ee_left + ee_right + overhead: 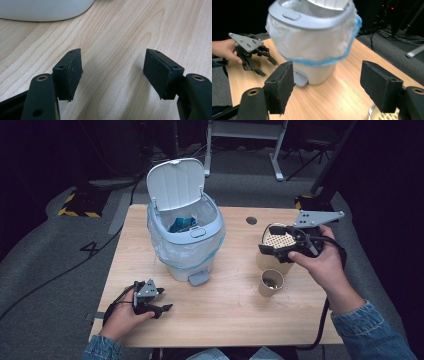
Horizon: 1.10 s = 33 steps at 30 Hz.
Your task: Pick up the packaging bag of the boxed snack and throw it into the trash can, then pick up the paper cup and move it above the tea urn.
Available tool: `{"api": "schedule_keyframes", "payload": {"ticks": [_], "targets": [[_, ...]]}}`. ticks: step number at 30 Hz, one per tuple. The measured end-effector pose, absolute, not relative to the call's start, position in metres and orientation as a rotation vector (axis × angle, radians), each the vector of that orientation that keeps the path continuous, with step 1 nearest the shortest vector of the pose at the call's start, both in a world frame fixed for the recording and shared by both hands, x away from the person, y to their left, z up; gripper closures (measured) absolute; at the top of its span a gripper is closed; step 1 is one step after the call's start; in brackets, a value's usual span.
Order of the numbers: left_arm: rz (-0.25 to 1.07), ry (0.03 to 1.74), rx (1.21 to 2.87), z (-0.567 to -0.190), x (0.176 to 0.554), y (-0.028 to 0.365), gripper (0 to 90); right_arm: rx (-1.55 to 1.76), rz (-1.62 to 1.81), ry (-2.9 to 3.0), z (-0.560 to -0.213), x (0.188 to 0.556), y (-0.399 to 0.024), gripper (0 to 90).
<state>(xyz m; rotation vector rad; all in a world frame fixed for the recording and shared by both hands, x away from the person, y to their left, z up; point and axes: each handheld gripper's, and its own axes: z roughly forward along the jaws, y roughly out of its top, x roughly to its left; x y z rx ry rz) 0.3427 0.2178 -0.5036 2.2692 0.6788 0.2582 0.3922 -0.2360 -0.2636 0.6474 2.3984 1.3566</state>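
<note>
Wooden table [230, 310] under dim light. Right gripper [272, 245], jaws wide and empty, hovers just above two paper cups [271, 282]; lidded bin [185, 237] stands open beyond. Left gripper [155, 302] rests open, empty. Next, likely: lower, grasp a cup, bin it.

Blue packet [182, 224] half-hidden inside bin [162, 237]
</note>
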Motion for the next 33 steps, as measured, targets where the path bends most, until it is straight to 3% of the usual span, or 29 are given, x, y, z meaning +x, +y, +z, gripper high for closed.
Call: {"api": "schedule_keyframes", "payload": {"ticks": [15, 33], "targets": [[0.255, 0.685, 2.263, -0.504, 0.343, 0.217, 31.3, 0.818, 1.263, 2.404, -0.315, 0.378, -0.302, 24.9], [0.260, 0.687, 2.264, -0.504, 0.343, 0.217, 31.1, 0.893, 1.232, 2.408, -0.397, 0.357, -0.329, 20.2]]}}
